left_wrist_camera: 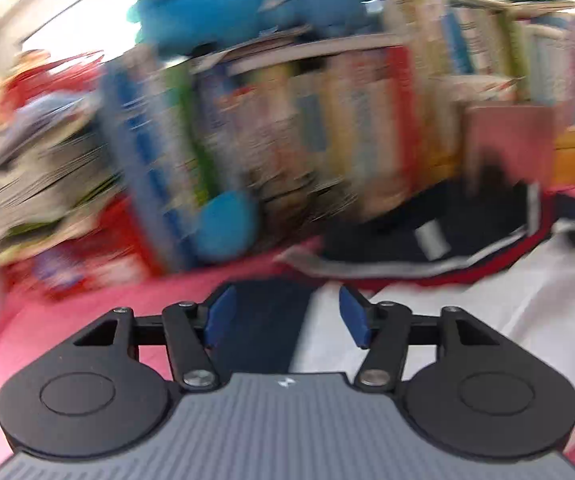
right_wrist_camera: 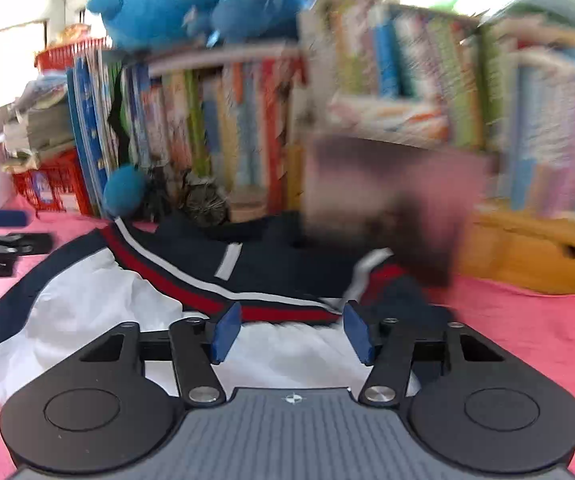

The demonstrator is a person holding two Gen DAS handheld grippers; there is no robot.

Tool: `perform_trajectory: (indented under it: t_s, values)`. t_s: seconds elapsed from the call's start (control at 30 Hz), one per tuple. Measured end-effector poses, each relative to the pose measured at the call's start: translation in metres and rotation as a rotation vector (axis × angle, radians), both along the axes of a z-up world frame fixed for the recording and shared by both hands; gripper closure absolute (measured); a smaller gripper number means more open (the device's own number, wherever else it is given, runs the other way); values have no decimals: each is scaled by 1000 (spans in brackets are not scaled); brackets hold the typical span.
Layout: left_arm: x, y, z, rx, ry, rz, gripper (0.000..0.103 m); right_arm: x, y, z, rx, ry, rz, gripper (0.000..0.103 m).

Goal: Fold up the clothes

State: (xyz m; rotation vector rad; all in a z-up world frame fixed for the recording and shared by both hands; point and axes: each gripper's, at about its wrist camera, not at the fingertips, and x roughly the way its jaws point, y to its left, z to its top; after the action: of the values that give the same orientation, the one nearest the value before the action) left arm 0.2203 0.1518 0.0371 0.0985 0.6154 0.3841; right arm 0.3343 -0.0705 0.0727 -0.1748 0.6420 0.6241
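A packed bookshelf fills the back of my view, with blue plush toys on top and a red basket at its left end. In front of it is a surface under a pink cover; I can't tell whether it's a bed or a counter.

The garment lies spread on that cover: a navy top with white panels, a red band edged in white, and a small white label on the navy part. The white fabric is rumpled, and the far right end is bunched. It could be partly folded or only laid out for folding; I can't settle which.

My left claw is wide open with nothing between its blue pads, low over the edge where a navy strip meets white cloth. My right claw is just as wide and empty, over the white panel near the red band. Having both low and open near the cloth suits either taking hold or having let go. Both views are smeared, the left more so. A blurred pinkish-dark shape crosses the right view; I can't identify it.
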Motion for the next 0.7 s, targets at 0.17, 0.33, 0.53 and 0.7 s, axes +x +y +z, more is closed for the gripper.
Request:
perform_trajectory:
  t_s: [0.17,0.33,0.53,0.7]
  values:
    - [22,39,-60,13,113,91,32,46,38,-56,-94,4,-62,47]
    - [10,36,-38,106,81,102,29,40,53,-37,-117,-56,-77,39]
    - [1,7,-4,9,-30,-22,23,-34,41,-1,-20,-38,56,35]
    - [14,28,-43,100,122,81,19,-29,31,-30,-99,84,-33,36]
